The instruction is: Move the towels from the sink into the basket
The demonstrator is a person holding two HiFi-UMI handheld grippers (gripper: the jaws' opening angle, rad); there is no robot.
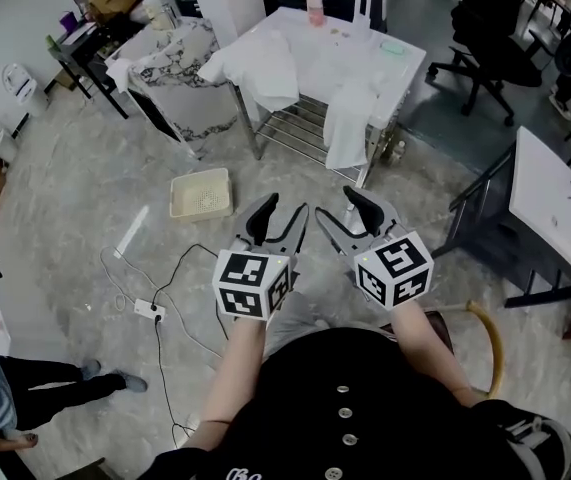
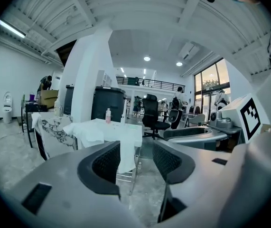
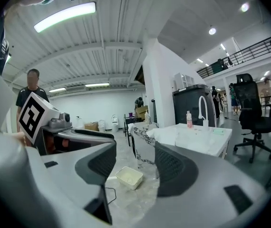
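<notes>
Currently both tools are held side by side, low in front of the person's torso and well apart from the sink table [image 1: 400, 73]. The left gripper [image 1: 285, 213] has its jaws spread with nothing between them, and the right gripper [image 1: 335, 211] is likewise spread and empty. One white towel [image 1: 262, 68] lies bunched over the table's left corner. A second towel [image 1: 348, 118] hangs down its front edge. The cream basket [image 1: 202, 193] sits on the floor, between the table and the grippers.
</notes>
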